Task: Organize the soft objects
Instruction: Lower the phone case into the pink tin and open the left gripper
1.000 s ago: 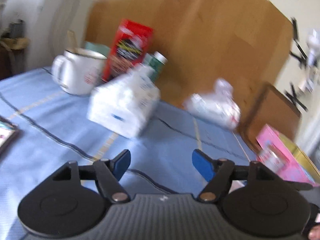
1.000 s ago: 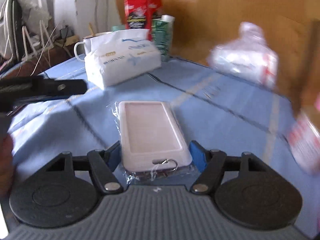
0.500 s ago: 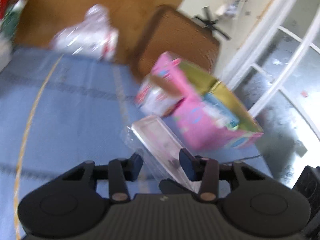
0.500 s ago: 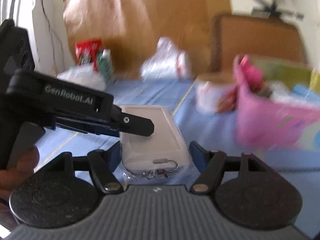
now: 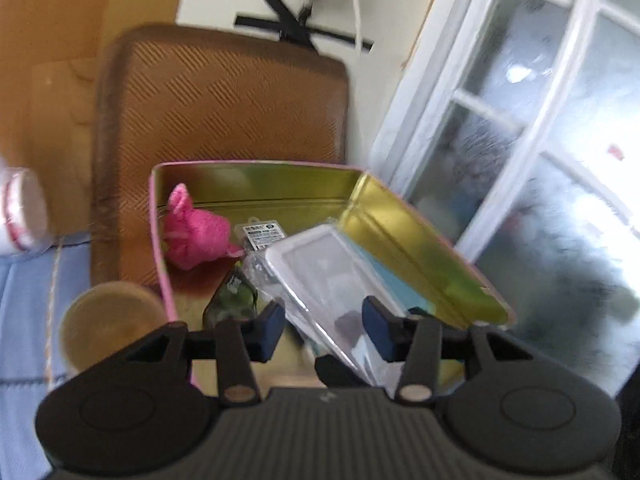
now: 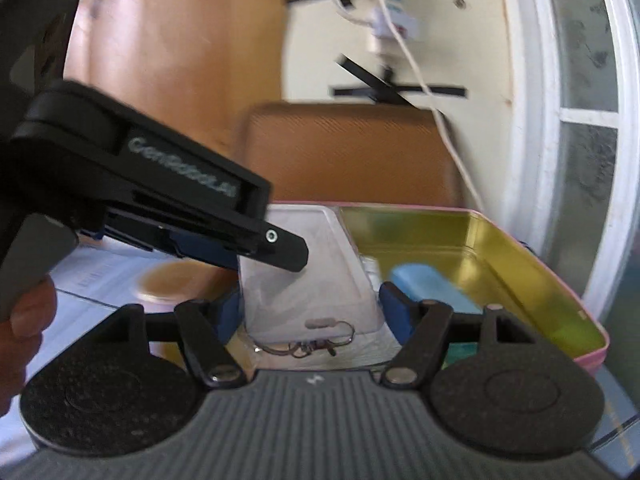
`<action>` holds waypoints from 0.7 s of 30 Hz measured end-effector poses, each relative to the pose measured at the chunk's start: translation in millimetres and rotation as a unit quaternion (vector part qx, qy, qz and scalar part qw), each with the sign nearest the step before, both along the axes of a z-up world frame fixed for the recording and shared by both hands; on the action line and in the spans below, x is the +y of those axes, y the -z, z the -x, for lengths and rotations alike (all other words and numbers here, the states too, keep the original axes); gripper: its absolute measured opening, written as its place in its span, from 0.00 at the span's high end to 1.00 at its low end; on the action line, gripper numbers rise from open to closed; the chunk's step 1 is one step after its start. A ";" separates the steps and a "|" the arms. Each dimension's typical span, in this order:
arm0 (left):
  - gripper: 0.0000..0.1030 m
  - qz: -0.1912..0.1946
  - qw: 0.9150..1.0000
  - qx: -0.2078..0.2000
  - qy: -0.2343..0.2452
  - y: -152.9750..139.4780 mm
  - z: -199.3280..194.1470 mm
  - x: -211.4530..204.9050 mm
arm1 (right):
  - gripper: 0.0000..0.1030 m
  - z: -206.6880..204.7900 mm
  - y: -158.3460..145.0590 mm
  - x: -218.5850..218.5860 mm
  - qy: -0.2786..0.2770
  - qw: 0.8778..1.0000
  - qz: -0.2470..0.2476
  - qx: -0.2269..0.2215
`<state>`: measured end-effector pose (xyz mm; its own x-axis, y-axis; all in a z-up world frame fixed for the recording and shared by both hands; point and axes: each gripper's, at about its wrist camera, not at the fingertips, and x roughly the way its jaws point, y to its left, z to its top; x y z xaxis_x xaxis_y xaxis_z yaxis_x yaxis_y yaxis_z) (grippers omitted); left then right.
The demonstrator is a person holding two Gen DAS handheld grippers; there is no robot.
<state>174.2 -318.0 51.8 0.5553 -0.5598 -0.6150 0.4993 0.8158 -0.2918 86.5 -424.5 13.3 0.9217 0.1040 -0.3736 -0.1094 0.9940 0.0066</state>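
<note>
Left claw [image 5: 324,320]: jaws have just been opening, narrow gap now. The clear case [image 5: 316,276] runs slanted between the blue pads, lower centre of the left view. I can't tell whether the pads press on it or only flank it.

Right claw [image 6: 312,312]: clamped on the same case by its long edges, keyring [image 6: 308,346] end towards the camera. The case hangs over the near left corner of the tin [image 5: 256,166], not yet down in it.

Step in hand, as I read it: drop the case into the tin.
- Get the left claw clear first, since two claws on one thin case will twist it.
- Carry it further right, over the bare gold floor, then lower it flat.
- Let go low; the wrapper is slippery and it may slide.
- Keep off the pink soft toy [image 5: 192,236] at the tin's left end.

What each view adds:
- Left view shows the toy and a small labelled packet [image 5: 262,234] beside it, mid frame. Neither shows in the right view, where my left claw blocks that corner.
- Right view shows a blue block [image 6: 428,284] on the tin floor, just right of the case, and open floor beyond. In the left view the case covers most of that.
- Right view also shows my left claw side-on at upper left, tip over the case, and my hand [image 6: 24,320] at the left edge.
</note>
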 end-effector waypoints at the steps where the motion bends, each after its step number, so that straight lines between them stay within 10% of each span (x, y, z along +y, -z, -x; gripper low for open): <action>1: 0.52 -0.018 1.000 0.000 -0.010 5.0 -8.4 -7.6 | 0.27 -10.9 4.2 -2.9 0.009 1.000 0.011 0.009; 11: 0.39 -0.117 0.991 -0.047 -0.052 10.3 -1.9 -19.4 | 0.23 10.4 7.0 -30.4 0.056 0.997 -0.043 -0.008; 21: 0.00 -0.131 0.981 -0.120 -0.077 -26.4 80.1 16.9 | 0.23 86.0 -9.0 -38.7 0.082 0.982 -0.169 -0.018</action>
<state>94.2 -301.1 78.2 0.7671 -0.2985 -0.5679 0.3936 0.9180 0.0491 0.5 -463.2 22.3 0.9485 0.0644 -0.3101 0.0465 0.9401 0.3376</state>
